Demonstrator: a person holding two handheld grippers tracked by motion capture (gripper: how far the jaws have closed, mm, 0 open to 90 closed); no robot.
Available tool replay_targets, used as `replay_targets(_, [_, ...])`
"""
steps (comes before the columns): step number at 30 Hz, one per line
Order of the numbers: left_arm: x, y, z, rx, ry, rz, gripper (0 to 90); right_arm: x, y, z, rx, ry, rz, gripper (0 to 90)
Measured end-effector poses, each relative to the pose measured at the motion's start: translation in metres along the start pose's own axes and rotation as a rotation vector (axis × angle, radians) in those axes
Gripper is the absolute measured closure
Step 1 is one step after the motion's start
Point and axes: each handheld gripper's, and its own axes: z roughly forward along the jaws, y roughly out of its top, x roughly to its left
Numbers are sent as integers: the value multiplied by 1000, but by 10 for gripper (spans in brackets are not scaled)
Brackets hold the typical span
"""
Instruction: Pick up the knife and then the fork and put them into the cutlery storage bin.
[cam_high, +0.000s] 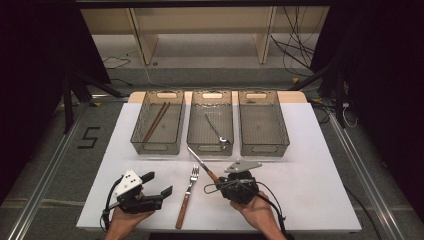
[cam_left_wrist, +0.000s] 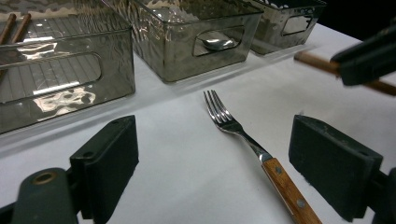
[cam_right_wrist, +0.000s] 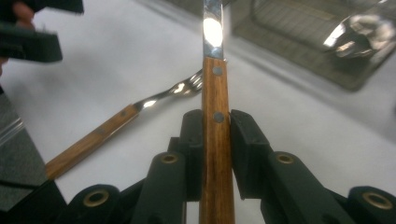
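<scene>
The right gripper (cam_right_wrist: 217, 156) clamps the knife (cam_right_wrist: 216, 93) by its handle end (blade far out), so it may pivot or slip. The left gripper (cam_left_wrist: 212, 158) gapes over the fork (cam_left_wrist: 252, 144).

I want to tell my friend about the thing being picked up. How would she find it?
Start at the white table and its three see-through bins; look just in front of the middle bin. There the right gripper pinches a knife by its wooden handle. The nearby fork has prongs and lies flat; the knife has one plain blade.
</scene>
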Motion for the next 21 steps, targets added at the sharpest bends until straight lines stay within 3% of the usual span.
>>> replay_targets(12, [0, 0, 1, 3, 1, 1, 156, -52, 24, -33, -97, -97, 83, 763])
replay_targets(21, [0, 0, 1, 2, 0, -1, 156, -84, 48, -39, -128, -172, 120, 763])
